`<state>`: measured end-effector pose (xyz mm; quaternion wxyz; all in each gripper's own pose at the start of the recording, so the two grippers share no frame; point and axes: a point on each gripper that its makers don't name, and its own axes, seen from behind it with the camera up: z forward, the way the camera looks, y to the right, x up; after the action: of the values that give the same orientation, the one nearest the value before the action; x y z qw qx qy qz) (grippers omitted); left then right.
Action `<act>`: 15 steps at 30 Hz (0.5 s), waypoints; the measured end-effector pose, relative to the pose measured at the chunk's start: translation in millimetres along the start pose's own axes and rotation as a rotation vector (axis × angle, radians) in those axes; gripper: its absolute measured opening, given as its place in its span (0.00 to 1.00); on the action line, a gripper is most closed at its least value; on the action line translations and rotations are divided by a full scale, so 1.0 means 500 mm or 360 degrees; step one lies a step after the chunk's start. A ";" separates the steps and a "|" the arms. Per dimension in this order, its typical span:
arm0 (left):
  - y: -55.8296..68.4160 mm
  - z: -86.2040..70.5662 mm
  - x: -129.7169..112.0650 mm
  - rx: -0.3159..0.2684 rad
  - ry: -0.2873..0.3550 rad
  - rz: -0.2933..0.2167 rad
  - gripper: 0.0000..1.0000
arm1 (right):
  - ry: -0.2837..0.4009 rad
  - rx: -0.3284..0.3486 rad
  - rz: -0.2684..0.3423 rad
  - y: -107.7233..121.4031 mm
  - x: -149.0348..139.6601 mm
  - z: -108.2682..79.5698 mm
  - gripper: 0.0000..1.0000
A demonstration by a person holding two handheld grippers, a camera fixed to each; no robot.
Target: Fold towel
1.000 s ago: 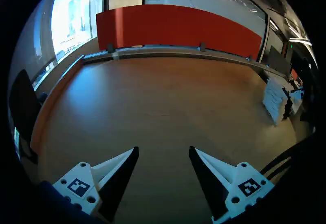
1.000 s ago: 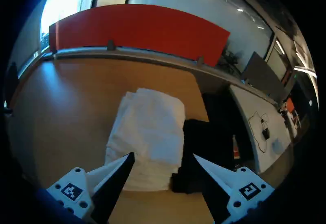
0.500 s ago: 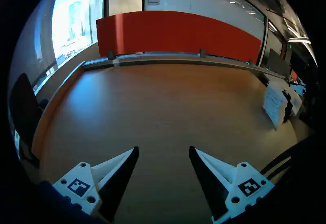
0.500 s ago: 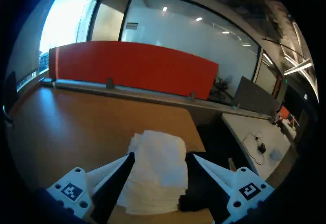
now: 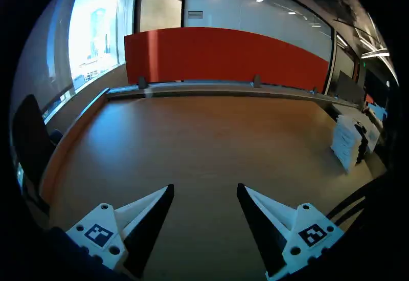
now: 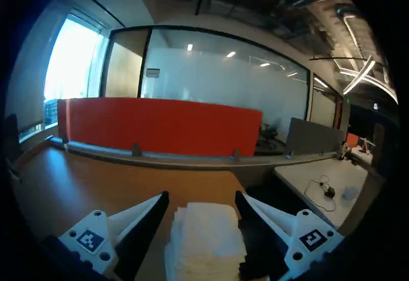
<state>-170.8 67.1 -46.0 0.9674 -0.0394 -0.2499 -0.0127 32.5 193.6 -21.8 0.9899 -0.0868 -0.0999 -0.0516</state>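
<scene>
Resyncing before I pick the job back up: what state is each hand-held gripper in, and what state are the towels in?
White towel stack: folded, piled on the table near its edge, not gripped.
Left hand-held gripper: open, holding nothing, over a bare part of the table.
Right hand-held gripper: open, holding nothing, aimed at the stack.
</scene>
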 end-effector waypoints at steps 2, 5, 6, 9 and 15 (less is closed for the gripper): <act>-0.005 0.002 0.012 0.0012 0.0033 0.0005 0.91 | 0.0014 -0.0005 0.0030 -0.002 0.005 0.001 1.00; -0.016 0.006 0.030 0.0038 0.0084 0.0017 0.91 | 0.0032 -0.0005 0.0052 -0.006 0.013 0.001 1.00; -0.019 0.007 0.037 0.0046 0.0101 0.0021 0.91 | 0.0038 -0.0004 0.0055 -0.009 0.016 0.000 1.00; -0.028 0.010 0.059 0.0065 0.0154 0.0020 0.91 | 0.0062 0.0011 0.0046 -0.021 0.026 -0.003 1.00; -0.047 0.015 0.118 0.0088 0.0292 -0.0021 0.91 | 0.0065 0.0061 0.0036 -0.059 0.035 -0.003 1.00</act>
<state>-123.9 44.1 -9.5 0.9868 -0.0097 -0.1608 -0.0159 46.1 162.8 -14.8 0.9937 -0.0680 -0.0796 -0.0401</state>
